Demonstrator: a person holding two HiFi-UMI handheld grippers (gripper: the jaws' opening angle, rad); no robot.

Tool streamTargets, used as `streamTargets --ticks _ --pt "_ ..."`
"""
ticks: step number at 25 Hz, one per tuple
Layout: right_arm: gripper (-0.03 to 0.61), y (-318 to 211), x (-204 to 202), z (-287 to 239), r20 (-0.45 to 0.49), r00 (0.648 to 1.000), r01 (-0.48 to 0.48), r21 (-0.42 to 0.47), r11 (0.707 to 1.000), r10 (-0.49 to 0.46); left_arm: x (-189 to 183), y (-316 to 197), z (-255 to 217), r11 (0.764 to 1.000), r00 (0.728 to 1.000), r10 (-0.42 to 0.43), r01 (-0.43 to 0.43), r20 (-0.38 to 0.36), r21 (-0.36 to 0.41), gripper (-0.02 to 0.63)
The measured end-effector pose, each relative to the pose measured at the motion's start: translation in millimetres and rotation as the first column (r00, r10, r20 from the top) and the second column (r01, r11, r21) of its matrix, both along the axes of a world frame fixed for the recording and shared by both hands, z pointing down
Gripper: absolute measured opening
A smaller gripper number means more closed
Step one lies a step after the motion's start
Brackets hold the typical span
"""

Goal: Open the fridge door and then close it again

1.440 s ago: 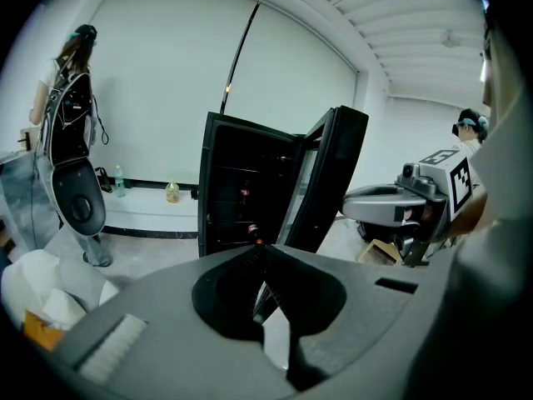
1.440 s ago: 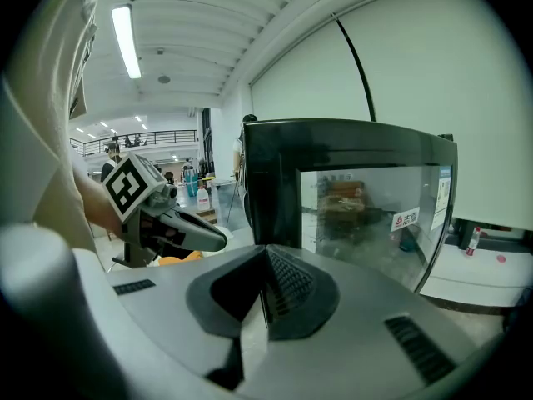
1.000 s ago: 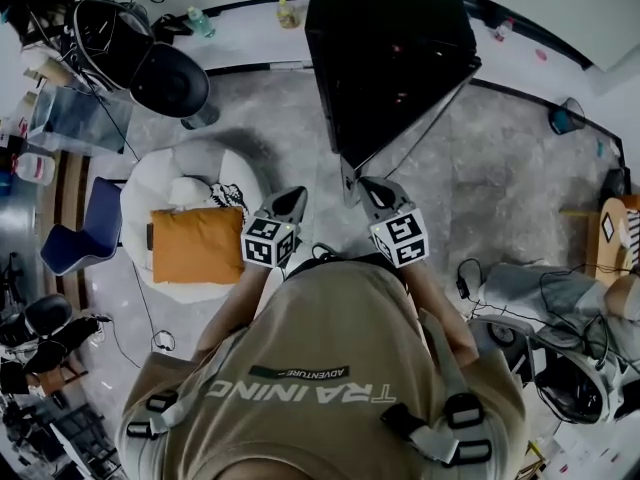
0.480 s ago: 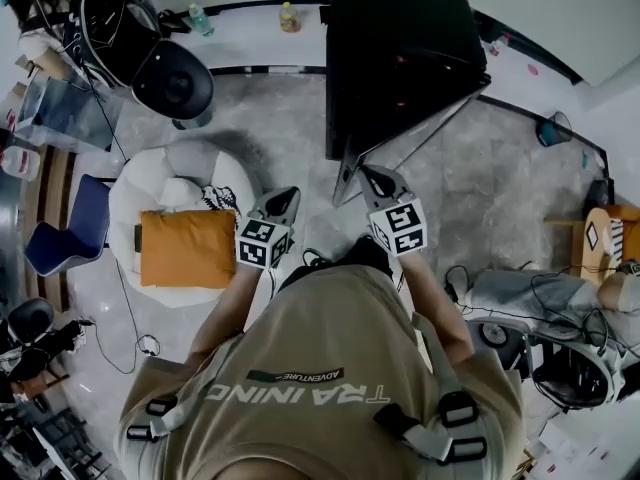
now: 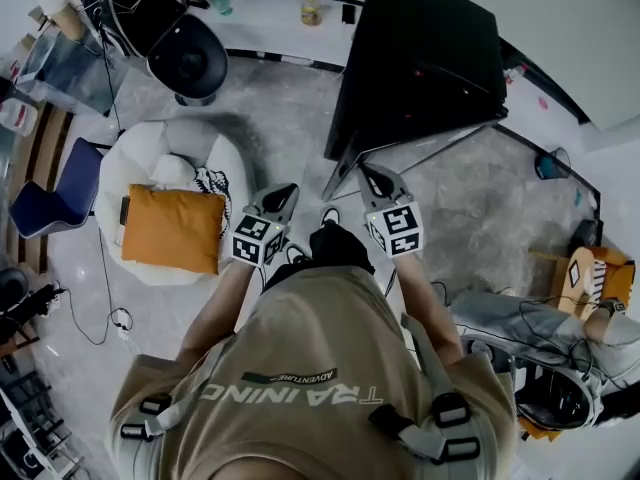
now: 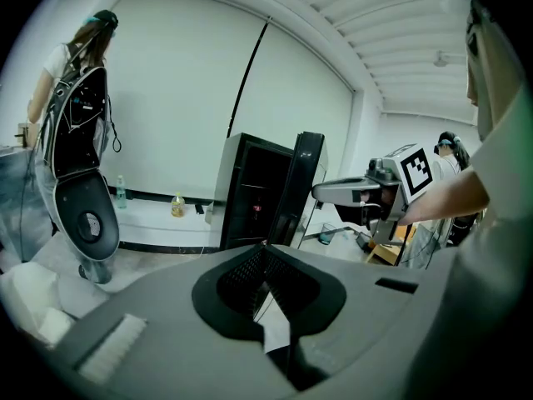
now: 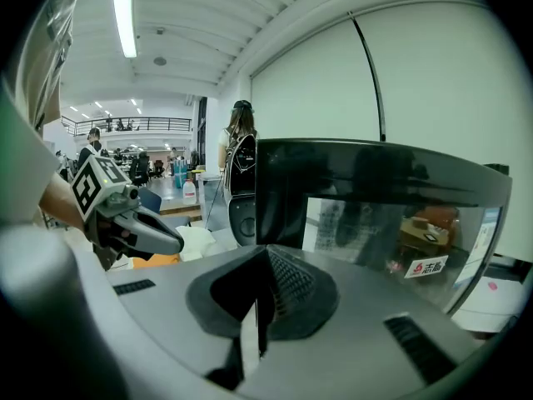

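**Fridge door part open, both grippers held closed before it**

The fridge [image 5: 420,58] stands at the far edge of the floor [image 5: 480,188]. Its glass door [image 7: 375,215] hangs part open, with the free edge swung out toward the person. The frames alone do not show whether the opening is ending or the closing is beginning.

In either case the step is best done by the gripper nearest the door. It should bear on the door close to the free edge, well away from the hinge, and follow the door's arc rather than push in a straight line. For closing, a flat, slow push that eases off over the last part should seat the door without a slam. The other gripper is best kept out of the gap.

- **Left gripper** [image 5: 289,189]: it is carried low and forward on a bent left forearm [image 5: 222,298], marker cube up, and points at the open front of the fridge. Its jaws are together with nothing between them.
- **Right gripper** [image 5: 366,172]: it reaches a little further on the right forearm [image 5: 418,283], and its tip is near the door's free edge. Contact cannot be confirmed. Its jaws also meet and hold nothing.
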State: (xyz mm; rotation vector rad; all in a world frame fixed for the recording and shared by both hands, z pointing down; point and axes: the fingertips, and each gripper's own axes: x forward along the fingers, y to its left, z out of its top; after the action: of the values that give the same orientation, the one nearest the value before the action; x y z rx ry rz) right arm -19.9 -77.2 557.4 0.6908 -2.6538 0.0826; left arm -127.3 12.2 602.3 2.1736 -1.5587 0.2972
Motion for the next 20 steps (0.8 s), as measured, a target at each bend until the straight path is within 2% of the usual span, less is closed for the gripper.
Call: streamTargets --ticks 9,20 --pt "-0.005 -24 -22 -2 0.046 0.997 0.062 -0.049 0.997 -0.06 -3 -38 4 0.998 1.0 0.016 -0.014 0.02 -0.062 0.0" --pt "-0.005 -71 -22 19 0.076 0.996 0.045 -0.129 0.991 -0.035 -20 -97 -6 0.995 0.997 0.044 -0.039 0.064 -0.089 0.001"
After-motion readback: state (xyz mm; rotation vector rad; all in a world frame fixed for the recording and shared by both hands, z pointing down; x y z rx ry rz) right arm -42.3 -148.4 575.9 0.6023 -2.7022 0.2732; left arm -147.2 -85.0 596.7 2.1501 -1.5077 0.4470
